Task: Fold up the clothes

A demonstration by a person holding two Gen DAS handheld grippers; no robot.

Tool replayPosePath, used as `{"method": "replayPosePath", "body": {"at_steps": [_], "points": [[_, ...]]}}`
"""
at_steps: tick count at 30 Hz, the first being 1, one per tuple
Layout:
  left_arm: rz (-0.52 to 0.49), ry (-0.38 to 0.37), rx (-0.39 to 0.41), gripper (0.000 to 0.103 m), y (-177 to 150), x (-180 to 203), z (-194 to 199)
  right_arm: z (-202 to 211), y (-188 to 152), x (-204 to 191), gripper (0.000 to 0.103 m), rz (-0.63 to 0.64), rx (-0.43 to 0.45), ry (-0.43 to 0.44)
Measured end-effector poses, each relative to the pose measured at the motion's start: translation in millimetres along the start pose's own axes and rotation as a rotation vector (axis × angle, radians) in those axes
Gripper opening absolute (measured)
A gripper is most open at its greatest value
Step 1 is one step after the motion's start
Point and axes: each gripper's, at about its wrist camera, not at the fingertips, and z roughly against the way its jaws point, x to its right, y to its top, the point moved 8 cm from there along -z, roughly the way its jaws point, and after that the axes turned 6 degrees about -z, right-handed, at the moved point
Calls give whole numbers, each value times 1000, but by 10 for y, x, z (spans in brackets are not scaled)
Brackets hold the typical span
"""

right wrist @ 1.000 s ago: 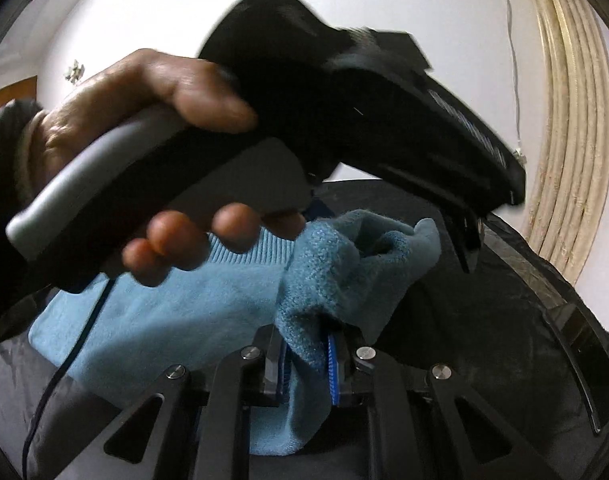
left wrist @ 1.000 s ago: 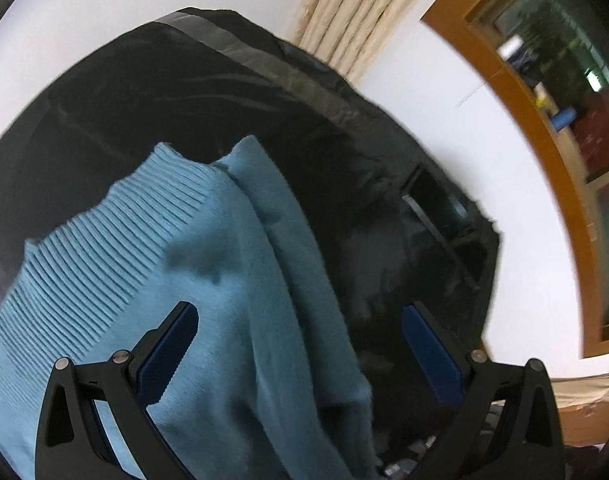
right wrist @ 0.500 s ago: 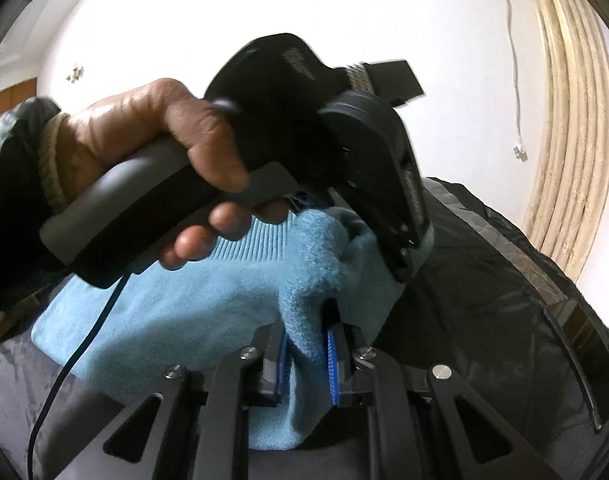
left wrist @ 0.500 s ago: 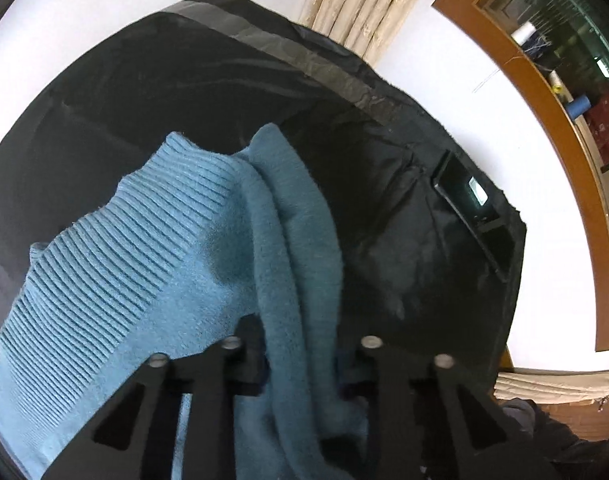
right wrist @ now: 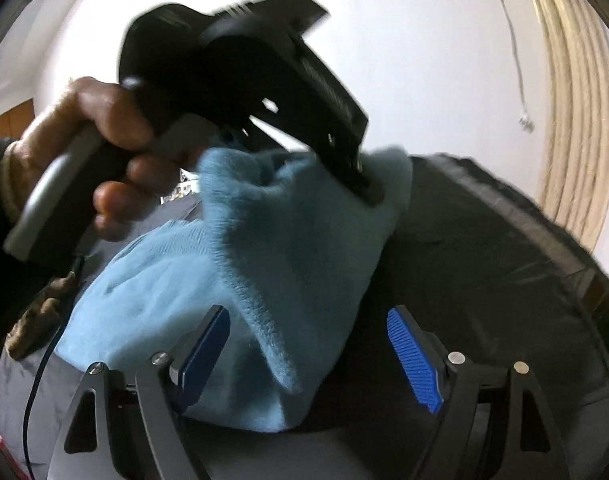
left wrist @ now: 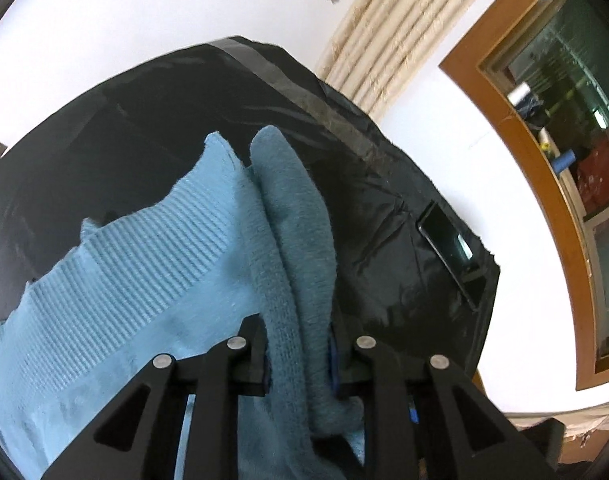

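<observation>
Light-blue knitted garment, with a ribbed band along one edge, lying on a table covered in black sheeting. In the left wrist view, a thick fold of the garment rises between the two arms of the left gripper, whose jaws are drawn narrow and pinch the fabric on both sides. A grey strip of tape runs along the far edge of the sheeting, and a dark flat device lies near the right-hand corner. Behind the table stand a white wall, a bundle of pale cords and a wooden-framed glass cabinet.

In the right wrist view, the right gripper has its jaws opening, already wide; its blue pads stand clear of the cloth, and a hanging corner of the garment lies between them without being pressed. Above, a hand grasps the grey handle of the left gripper, whose tip bites the raised top of the garment. A thin black cable trails down from that handle.
</observation>
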Motion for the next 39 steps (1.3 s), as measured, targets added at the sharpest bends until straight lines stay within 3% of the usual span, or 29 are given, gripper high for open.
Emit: {"method": "replayPosePath", "body": {"at_steps": [1,2,3,5,8,15,21,29,39], "points": [[7,-1,11,22,-18,-17,43,-27,3,-3,82,1,-1,-8],[14,-2,23,22,-45,-40,97,-46,11,-3,75,6,2,-19],[20,-3,34,22,-69,-61,146,-65,21,-7,57,10,3,-29],[35,-2,57,22,-113,-132,266,-103,50,-52,35,15,0,-39],[65,-6,97,22,-187,-267,451,-102,120,-168,23,38,21,-45],[118,-15,188,22,-392,-559,884,-70,261,-540,20,103,59,-20],[168,-7,265,22,-655,-914,1309,-82,311,-1036,19,170,63,57],[243,30,347,22,-1232,-1447,1790,-154,230,-1682,19,269,40,147],[349,34,361,22,-1986,-1976,1760,-431,-191,-2243,19,415,-69,206]]}}
